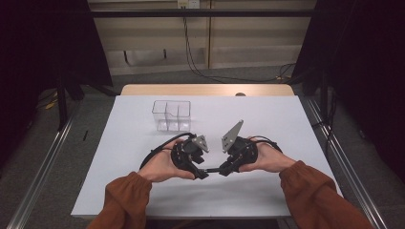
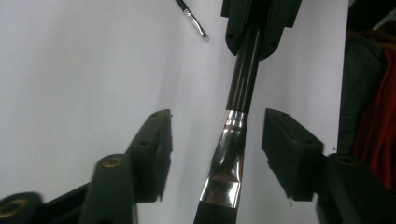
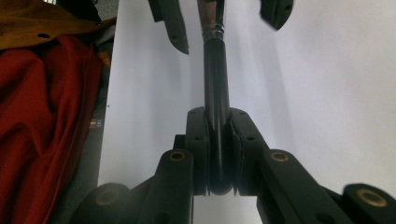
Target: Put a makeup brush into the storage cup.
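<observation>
Brush handover above the counter (image 1: pixel 143 191).
Right tool (image 3: pixel 218 154) clenched on brush (image 3: pixel 216 93) handle; left tool (image 2: pixel 217 144) released, jaws apart either side of ferrule.

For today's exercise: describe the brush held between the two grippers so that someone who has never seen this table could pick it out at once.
On the white table, look at the near middle, where two hands bring their grippers together. The brush bridges them: the right gripper clamps its glossy black handle, while its metal ferrule lies between the open jaws of the left gripper. A thinner brush lies loose on the table beyond; this one is thicker and held.
</observation>
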